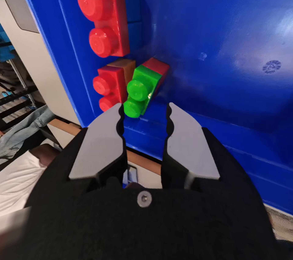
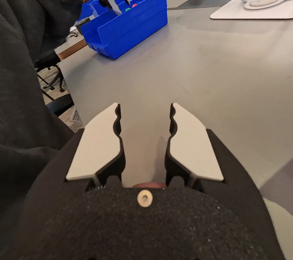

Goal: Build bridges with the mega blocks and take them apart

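Blocks are sitting in the blue bin [image 2: 126, 30] while both grippers are hanging spread and empty.

Inside the bin, the left gripper [image 1: 144, 107] is hovering with its fingers apart just beside a green block [image 1: 142, 87], which is leaning on a red one [image 1: 157, 66]; two more red blocks [image 1: 109, 84] [image 1: 101, 15] are lying along the wall, one against a brown piece [image 1: 128, 68]. The right gripper [image 2: 145, 106] is waiting over the grey table [image 2: 206, 65], well apart from the bin.
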A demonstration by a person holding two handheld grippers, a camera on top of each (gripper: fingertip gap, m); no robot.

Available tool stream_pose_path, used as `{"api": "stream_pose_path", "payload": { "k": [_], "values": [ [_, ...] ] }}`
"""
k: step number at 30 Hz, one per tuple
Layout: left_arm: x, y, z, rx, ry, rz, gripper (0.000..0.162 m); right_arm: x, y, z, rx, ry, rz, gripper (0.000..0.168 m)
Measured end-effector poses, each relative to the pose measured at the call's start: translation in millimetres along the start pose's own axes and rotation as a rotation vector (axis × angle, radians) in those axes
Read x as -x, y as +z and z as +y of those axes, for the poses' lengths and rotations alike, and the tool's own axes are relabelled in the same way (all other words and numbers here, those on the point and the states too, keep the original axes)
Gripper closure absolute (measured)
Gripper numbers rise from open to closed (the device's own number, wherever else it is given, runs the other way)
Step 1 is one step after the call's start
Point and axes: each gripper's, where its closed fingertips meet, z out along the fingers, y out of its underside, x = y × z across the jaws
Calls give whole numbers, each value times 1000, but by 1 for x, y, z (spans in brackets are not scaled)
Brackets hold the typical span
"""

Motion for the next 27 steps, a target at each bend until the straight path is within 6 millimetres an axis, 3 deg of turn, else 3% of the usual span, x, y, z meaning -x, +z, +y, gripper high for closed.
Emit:
{"api": "stream_pose_path", "payload": {
  "k": [6, 12, 17, 21, 24, 27],
  "values": [
    [1, 20, 2, 20, 44, 54, 122, 0, 5, 1, 25, 75, -72, 110],
    [15, 28, 10, 48, 39, 45, 115, 3, 12, 2, 45, 123, -138, 112],
    [8, 39, 15, 77, 36, 112, 114, 5, 11, 2, 39, 123, -139, 112],
    [2, 46, 13, 74, 68, 133, 123, 6, 11, 2, 40, 130, -147, 112],
    [-5, 39, 10, 51, -6, 206, 124, 6, 11, 2, 44, 121, -145, 112],
    [0, 20, 8, 30, -71, 163, 124, 6, 12, 1, 55, 97, -138, 113]
  ]
}}
